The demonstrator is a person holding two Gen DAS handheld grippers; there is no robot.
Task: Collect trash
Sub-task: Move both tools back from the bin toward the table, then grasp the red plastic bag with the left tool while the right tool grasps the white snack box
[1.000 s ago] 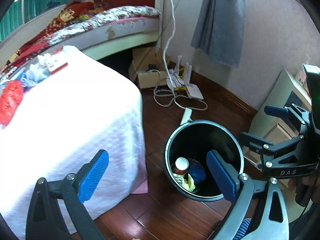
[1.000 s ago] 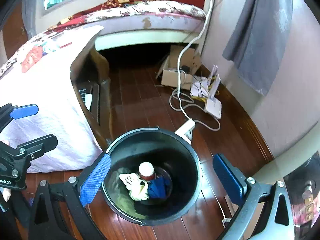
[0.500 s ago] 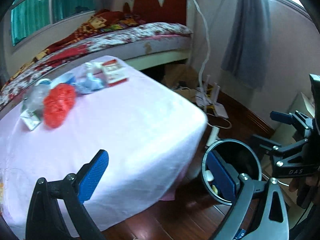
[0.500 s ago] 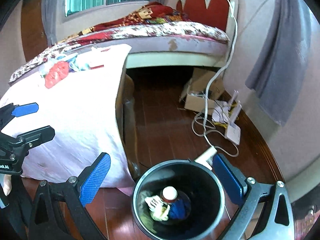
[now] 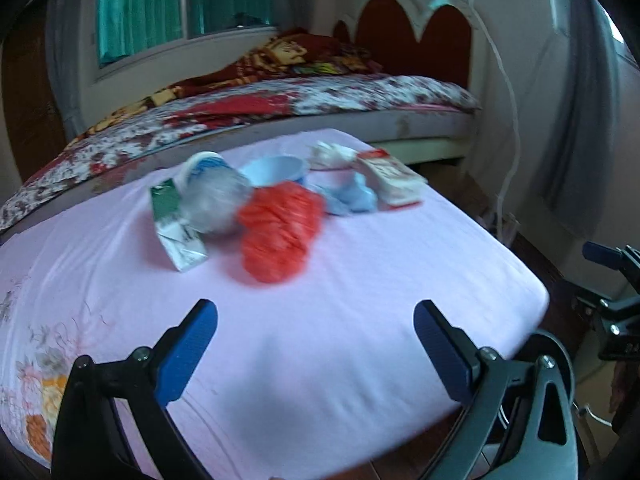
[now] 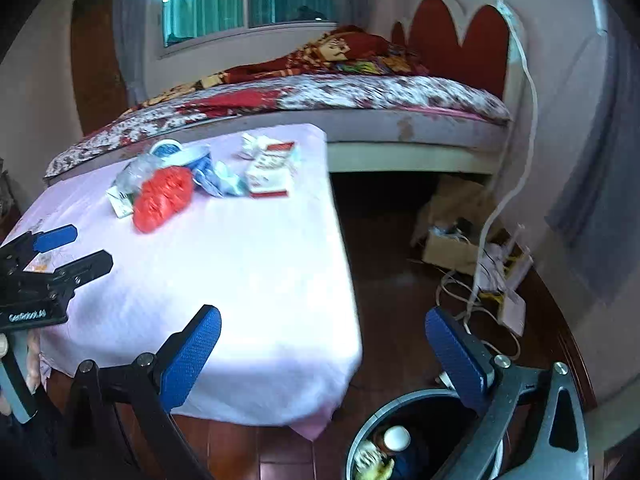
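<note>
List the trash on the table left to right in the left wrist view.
Green-and-white carton → clear crumpled plastic → red mesh bag → light blue wrapper → red-and-white box. The blue-and-white cup and white crumpled bit behind overlap these, so I left them out.

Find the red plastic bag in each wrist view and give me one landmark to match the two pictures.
Left wrist: the red plastic bag lies a little left of centre, on the pink tablecloth, ahead of the open left gripper.
Right wrist: the same bag sits upper left, on the far part of the table.
Shared landmark: the red and white box, to the right of the bag in both.
</note>
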